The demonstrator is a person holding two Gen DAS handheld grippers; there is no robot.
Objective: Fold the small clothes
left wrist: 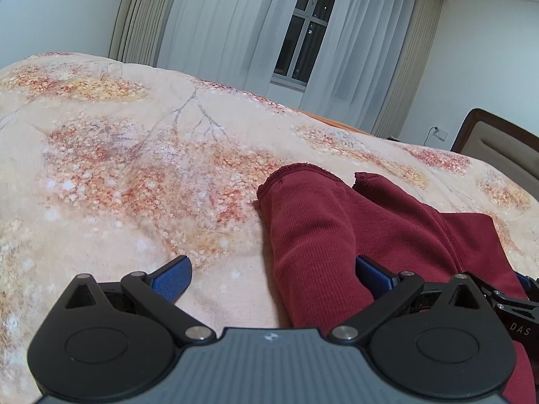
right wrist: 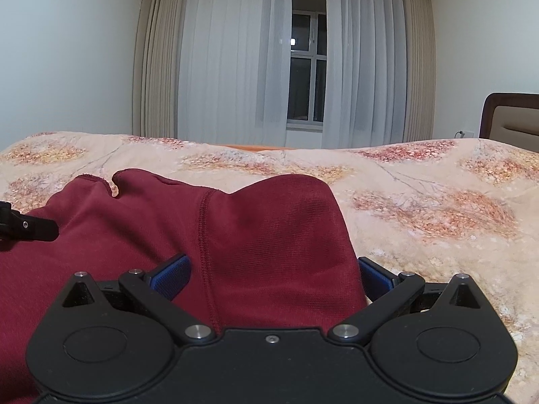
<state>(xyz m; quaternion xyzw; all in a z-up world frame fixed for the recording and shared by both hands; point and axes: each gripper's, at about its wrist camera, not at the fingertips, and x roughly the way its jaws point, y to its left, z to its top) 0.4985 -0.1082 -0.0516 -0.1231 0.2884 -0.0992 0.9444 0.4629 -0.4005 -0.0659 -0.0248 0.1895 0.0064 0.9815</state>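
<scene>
You are holding both grippers low over the bed, and the dark red garment (left wrist: 337,235) is lying on the floral blanket (left wrist: 118,168) in front of you. Your left gripper (left wrist: 273,277) is keeping its fingers (left wrist: 171,277) spread wide open; the left blue pad is resting over bare blanket, while the right one is sitting against a rolled fold of the red cloth, so the fold is lying between the two fingers but nothing is pinching it. Your right gripper (right wrist: 273,276) is also standing open, with a raised hump of the same garment (right wrist: 269,235) between its blue pads, and a stitched seam is running down this hump. Two hemmed ends of the garment are pointing away from you, toward the window (right wrist: 306,67) and the white curtains (right wrist: 229,67). In the right wrist view a black part of your left gripper is showing at the left edge, just beside the cloth. A padded headboard (right wrist: 512,118) is standing at the right side of the bed
</scene>
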